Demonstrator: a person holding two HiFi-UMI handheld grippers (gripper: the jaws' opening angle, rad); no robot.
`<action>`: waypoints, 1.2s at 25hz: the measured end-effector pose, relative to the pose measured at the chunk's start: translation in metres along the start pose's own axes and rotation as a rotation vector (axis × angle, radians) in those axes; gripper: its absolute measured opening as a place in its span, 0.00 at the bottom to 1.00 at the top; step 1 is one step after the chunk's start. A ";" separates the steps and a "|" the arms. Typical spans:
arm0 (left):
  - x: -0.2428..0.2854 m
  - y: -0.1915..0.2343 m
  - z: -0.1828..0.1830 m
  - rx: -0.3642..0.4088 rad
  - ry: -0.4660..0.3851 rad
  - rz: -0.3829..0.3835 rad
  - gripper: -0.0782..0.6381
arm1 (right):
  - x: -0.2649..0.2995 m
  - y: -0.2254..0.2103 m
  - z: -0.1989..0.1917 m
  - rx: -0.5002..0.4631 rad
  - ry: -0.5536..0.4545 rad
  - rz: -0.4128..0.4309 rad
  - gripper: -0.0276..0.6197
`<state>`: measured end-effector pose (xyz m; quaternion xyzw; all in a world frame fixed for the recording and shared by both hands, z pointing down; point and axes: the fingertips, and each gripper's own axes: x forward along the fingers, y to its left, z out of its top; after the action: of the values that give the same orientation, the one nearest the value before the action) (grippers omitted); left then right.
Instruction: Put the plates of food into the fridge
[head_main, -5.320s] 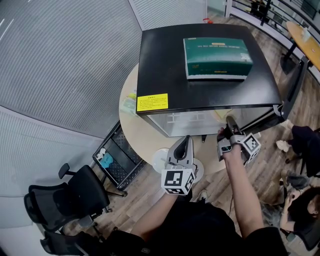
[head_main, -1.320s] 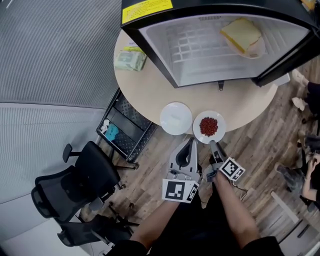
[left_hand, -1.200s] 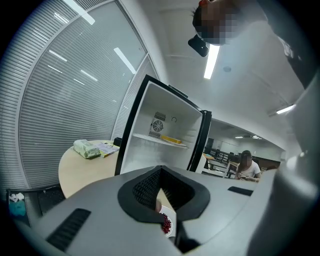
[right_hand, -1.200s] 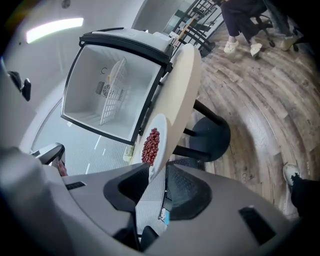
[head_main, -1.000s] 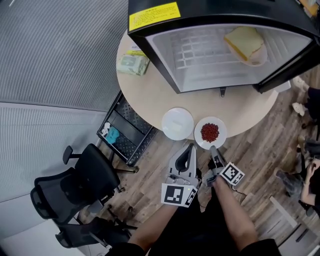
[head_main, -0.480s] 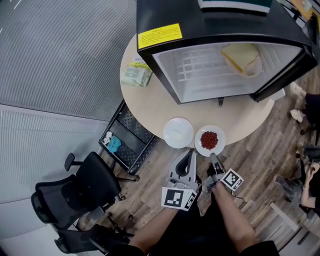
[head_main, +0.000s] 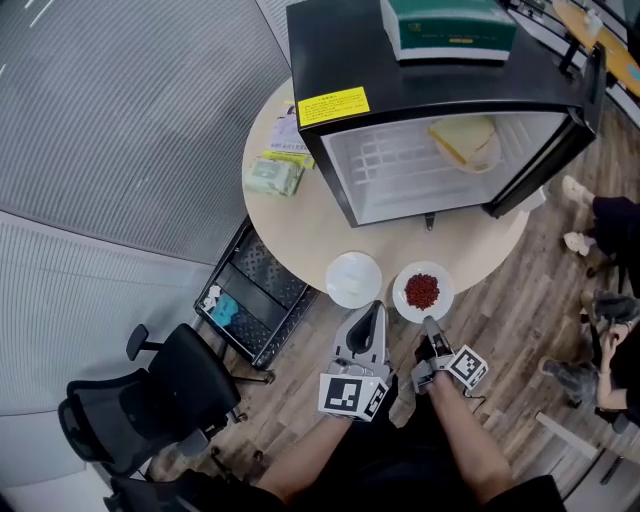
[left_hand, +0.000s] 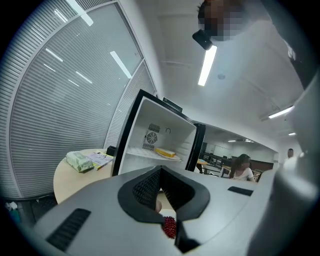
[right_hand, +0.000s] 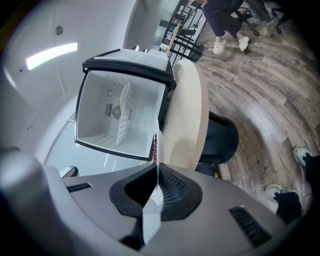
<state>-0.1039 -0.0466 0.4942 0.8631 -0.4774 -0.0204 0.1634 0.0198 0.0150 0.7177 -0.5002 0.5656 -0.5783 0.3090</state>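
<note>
A white plate of red food (head_main: 422, 291) sits at the near edge of the round table (head_main: 300, 225), with an empty-looking white plate (head_main: 354, 279) to its left. My right gripper (head_main: 428, 326) is shut on the near rim of the red-food plate; in the right gripper view that rim (right_hand: 159, 192) runs edge-on between the jaws of my right gripper (right_hand: 158, 169). My left gripper (head_main: 372, 313) is shut and holds nothing, just short of the white plate. The left gripper (left_hand: 161, 172) faces the open fridge (left_hand: 150, 142). Inside the fridge (head_main: 430, 165) lies a plate with bread (head_main: 462, 140).
A green box (head_main: 448, 25) rests on the fridge top. Packets and papers (head_main: 275, 175) lie at the table's left. A wire basket (head_main: 245, 300) and a black office chair (head_main: 140, 405) stand on the wooden floor to the left. Seated people's legs show at the right.
The right gripper has closed on the rim of the red-food plate. The head view has pulled back, so the fridge top and green box show. The left gripper stays shut.
</note>
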 end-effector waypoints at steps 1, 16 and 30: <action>-0.002 -0.001 0.005 -0.002 -0.002 -0.005 0.12 | -0.002 0.007 0.003 -0.001 -0.008 0.005 0.07; 0.003 -0.016 0.076 0.024 -0.052 -0.094 0.12 | 0.023 0.136 0.041 0.024 -0.097 0.095 0.07; 0.068 -0.002 0.100 0.032 -0.097 -0.052 0.12 | 0.126 0.211 0.093 0.009 -0.032 0.179 0.07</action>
<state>-0.0845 -0.1282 0.4075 0.8758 -0.4624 -0.0587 0.1256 0.0237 -0.1692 0.5305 -0.4552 0.6005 -0.5429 0.3707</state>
